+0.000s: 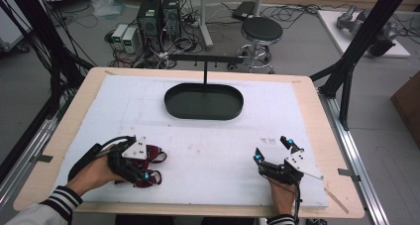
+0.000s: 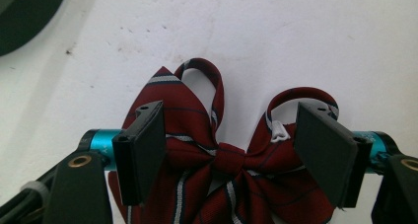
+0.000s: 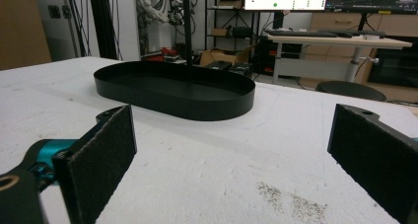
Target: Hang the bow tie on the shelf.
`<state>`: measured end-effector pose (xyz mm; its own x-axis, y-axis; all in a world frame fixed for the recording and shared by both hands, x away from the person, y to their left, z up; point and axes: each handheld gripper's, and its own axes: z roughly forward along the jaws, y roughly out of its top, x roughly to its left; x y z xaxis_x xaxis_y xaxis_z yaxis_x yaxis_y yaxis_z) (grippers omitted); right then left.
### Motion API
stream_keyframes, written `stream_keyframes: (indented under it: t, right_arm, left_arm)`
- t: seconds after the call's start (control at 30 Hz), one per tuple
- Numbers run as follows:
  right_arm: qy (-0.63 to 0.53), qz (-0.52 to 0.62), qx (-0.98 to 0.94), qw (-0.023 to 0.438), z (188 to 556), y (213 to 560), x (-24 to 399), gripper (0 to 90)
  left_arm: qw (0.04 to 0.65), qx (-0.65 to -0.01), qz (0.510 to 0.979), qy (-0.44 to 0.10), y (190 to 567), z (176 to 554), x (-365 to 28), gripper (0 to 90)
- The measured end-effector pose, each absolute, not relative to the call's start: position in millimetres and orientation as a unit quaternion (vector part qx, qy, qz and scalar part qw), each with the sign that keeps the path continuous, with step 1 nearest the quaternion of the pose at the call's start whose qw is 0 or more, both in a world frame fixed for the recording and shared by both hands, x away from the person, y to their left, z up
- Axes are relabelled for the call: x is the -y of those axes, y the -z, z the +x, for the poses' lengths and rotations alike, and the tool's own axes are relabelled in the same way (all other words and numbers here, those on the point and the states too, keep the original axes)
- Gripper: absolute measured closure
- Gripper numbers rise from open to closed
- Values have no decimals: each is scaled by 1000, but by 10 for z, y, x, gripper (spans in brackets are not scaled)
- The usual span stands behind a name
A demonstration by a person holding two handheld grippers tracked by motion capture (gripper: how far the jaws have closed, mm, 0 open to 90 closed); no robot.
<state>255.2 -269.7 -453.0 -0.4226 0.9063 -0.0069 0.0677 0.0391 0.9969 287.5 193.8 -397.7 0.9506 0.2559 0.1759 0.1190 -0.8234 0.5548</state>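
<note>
The high view looks down and forward over the whole tabletop [image 1: 307, 116]. The right gripper view skims low toward the black tray [image 3: 172, 98], which both share; the left gripper view looks close down.

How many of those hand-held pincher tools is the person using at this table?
2. The left gripper sits at the near left of the table, jaws open over a red striped bow tie. The right gripper is at the near right, open above the bare white mat.
</note>
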Motion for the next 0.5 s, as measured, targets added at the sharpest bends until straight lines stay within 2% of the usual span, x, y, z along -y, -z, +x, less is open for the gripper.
stream_keyframes:
  t: [0.5]
  right_arm:
    - [-571,393,-620,367,2551,4530,2697,34]
  left_arm:
    - [270,-110,951,-102,4056,2955,-1903,348]
